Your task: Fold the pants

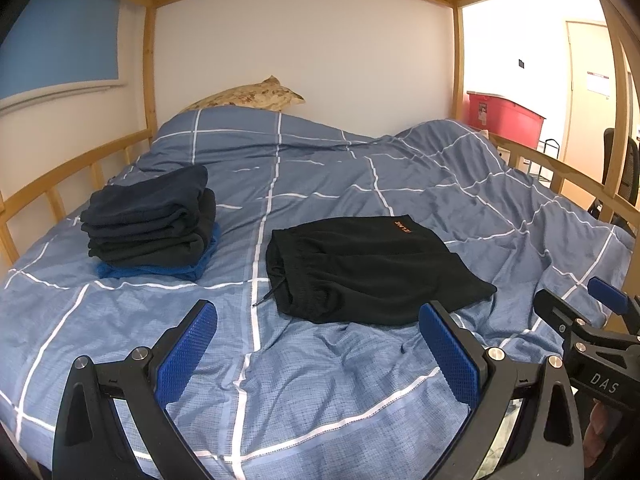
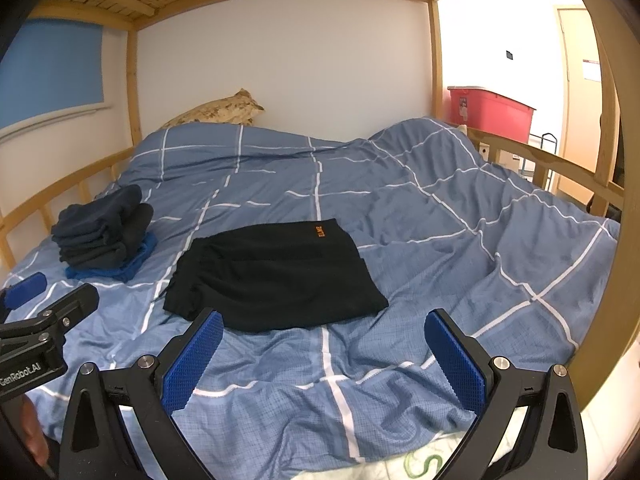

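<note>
Black pants (image 1: pixel 372 270) lie folded into a flat rectangle on the blue checked duvet (image 1: pixel 312 380), with a small orange logo facing up and a drawstring at the left end. They also show in the right wrist view (image 2: pixel 276 276). My left gripper (image 1: pixel 318 324) is open and empty, held just in front of the pants. My right gripper (image 2: pixel 324 332) is open and empty, at the pants' near edge. Each gripper shows at the edge of the other's view: the right gripper (image 1: pixel 592 308) and the left gripper (image 2: pixel 44 292).
A stack of folded dark clothes (image 1: pixel 150 222) on a blue garment sits at the left of the bed (image 2: pixel 102 236). A patterned pillow (image 1: pixel 248 96) lies at the head. Wooden rails (image 1: pixel 60 176) line the bed. A red bin (image 1: pixel 504 118) stands beyond the right rail.
</note>
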The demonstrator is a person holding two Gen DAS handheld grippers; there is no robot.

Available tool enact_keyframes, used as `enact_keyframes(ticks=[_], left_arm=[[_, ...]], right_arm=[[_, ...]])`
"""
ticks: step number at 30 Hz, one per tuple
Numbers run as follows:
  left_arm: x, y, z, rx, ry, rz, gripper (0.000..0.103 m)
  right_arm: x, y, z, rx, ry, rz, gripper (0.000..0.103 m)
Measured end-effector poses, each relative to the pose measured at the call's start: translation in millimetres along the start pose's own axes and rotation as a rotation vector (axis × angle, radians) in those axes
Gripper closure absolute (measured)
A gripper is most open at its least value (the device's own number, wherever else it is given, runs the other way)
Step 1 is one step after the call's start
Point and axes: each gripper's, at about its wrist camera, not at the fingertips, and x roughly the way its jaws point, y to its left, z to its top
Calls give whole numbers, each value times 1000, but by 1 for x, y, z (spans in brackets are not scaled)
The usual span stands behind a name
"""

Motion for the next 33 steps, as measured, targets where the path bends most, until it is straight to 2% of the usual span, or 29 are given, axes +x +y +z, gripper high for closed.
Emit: enact_keyframes(ticks=[33], left_arm=[[3, 14, -2, -19, 0, 10, 0]], right_arm=[[1, 1, -1, -4, 2, 7, 1]])
